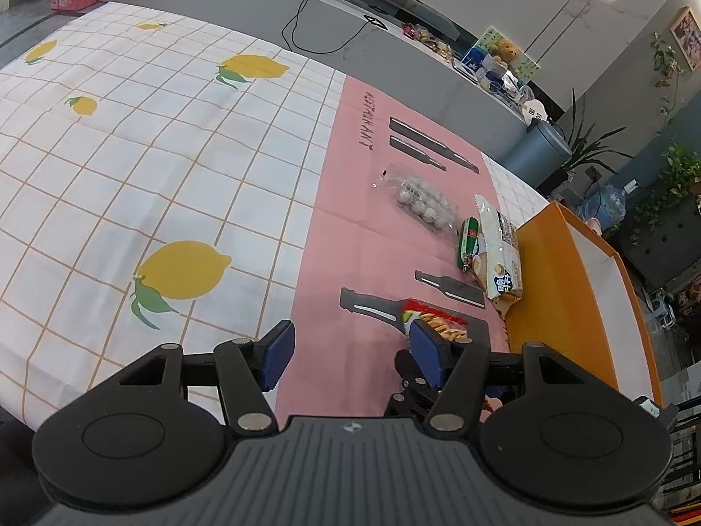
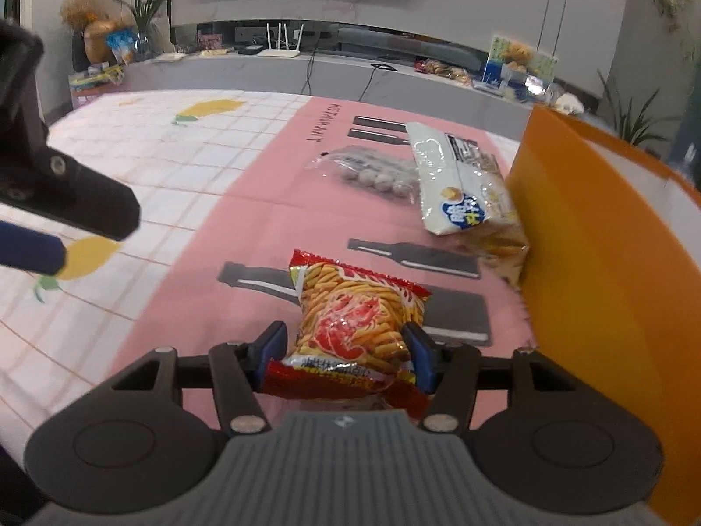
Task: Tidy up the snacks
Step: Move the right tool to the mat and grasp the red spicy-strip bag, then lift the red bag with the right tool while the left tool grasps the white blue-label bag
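Observation:
My right gripper (image 2: 346, 346) is shut on a red bag of stick snacks (image 2: 355, 320), with a blue pad on each side of the bag's lower half. It hangs over the pink mat, left of the open orange box (image 2: 591, 241). A white snack bag (image 2: 460, 188) leans on the box's outer wall, and a clear bag of round balls (image 2: 372, 171) lies behind it. In the left wrist view my left gripper (image 1: 350, 350) stands open over the mat with nothing between its pads. The red bag (image 1: 433, 318) shows just past its right finger. A green sausage (image 1: 469, 241) lies beside the white bag (image 1: 499, 254).
The table wears a lemon-print cloth (image 1: 153, 166) with a pink mat (image 1: 350, 228) over its right part. The orange box (image 1: 565, 307) stands at the table's right edge. A finger of my left gripper (image 2: 87, 206) reaches in at the left of the right wrist view.

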